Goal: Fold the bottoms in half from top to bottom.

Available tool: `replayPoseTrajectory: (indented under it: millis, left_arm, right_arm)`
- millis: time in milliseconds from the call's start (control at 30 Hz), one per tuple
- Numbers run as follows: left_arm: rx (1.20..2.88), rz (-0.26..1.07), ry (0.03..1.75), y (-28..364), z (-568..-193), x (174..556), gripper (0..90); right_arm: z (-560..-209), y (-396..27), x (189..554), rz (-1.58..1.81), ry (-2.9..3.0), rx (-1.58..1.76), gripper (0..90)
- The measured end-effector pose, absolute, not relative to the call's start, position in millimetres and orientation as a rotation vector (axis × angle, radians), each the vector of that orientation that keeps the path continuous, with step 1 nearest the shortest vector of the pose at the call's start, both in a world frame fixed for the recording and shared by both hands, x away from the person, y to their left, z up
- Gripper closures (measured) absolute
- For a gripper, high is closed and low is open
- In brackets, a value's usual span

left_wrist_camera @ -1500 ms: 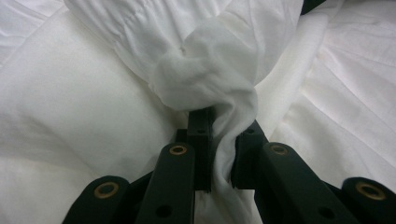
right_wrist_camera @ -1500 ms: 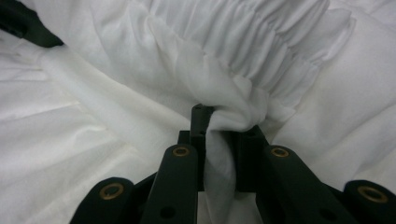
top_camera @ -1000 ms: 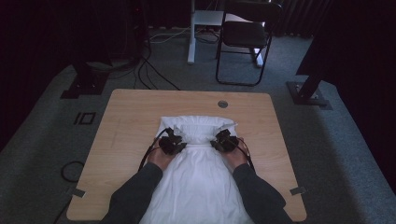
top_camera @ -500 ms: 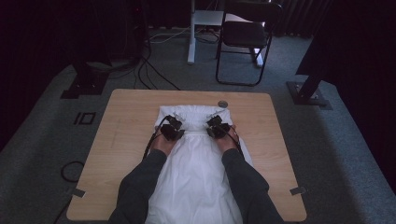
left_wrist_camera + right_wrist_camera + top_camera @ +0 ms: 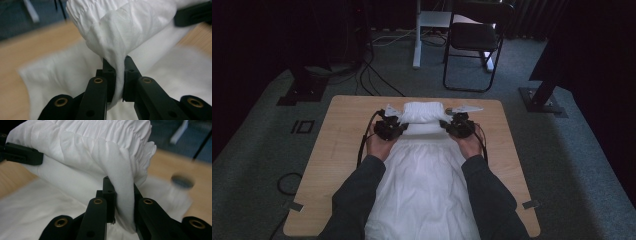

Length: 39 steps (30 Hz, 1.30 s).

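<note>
A white garment (image 5: 427,175) with a gathered elastic band (image 5: 424,111) lies along the wooden table (image 5: 337,135). My left gripper (image 5: 398,129) is shut on a pinched fold of it at the left side; the cloth (image 5: 120,30) bunches above the gripper (image 5: 119,75). At the right side my right gripper (image 5: 448,126) is shut on another fold, with the ruffled band (image 5: 100,142) rising over that gripper (image 5: 120,195). Both hold the banded end raised off the table, stretched between them. The rest of the garment trails toward the person's sleeves.
A round dark hole (image 5: 182,181) sits in the tabletop near the far edge. Beyond the table stand a black chair (image 5: 474,37), a white post (image 5: 417,35), floor cables (image 5: 372,75) and two black stand bases (image 5: 302,90) (image 5: 542,100).
Both hands have risen and moved away from the person, carrying the gripped cloth. The garment's banded end has lifted and bunched between the grippers.
</note>
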<state>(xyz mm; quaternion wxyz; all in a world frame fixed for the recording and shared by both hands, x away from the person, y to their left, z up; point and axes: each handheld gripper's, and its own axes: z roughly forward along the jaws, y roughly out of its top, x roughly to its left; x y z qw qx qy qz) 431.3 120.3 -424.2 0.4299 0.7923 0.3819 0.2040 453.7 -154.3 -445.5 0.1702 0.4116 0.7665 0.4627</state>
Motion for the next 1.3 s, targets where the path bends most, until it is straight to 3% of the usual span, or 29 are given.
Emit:
replayPoseTrajectory:
  millis: [133,267,433,667,767,867,1300]
  left_arm:
    - [1.953,0.558,0.828,120,-382,396,84.3]
    - [1.993,0.553,0.724,121,-374,362,83.9]
    - [2.078,0.486,0.68,121,-412,324,83.4]
    - [2.26,0.281,0.771,118,-510,297,82.7]
    - [2.316,0.231,0.8,117,-542,296,82.8]
    - [2.332,0.232,0.803,117,-540,302,82.9]
    - [2.363,0.277,0.783,118,-537,361,82.5]
  right_arm:
    - [-399,-166,419,1.396,2.109,1.021,82.7]
    - [-391,-174,379,1.39,2.14,0.916,82.6]
    - [-421,-180,339,1.364,2.24,0.877,82.5]
    - [-502,-173,305,1.184,2.464,0.919,82.3]
    - [-529,-167,301,1.107,2.549,0.947,82.2]
    - [-546,-161,303,1.035,2.589,0.976,81.9]
    - [-549,-155,348,1.076,2.554,1.089,82.3]
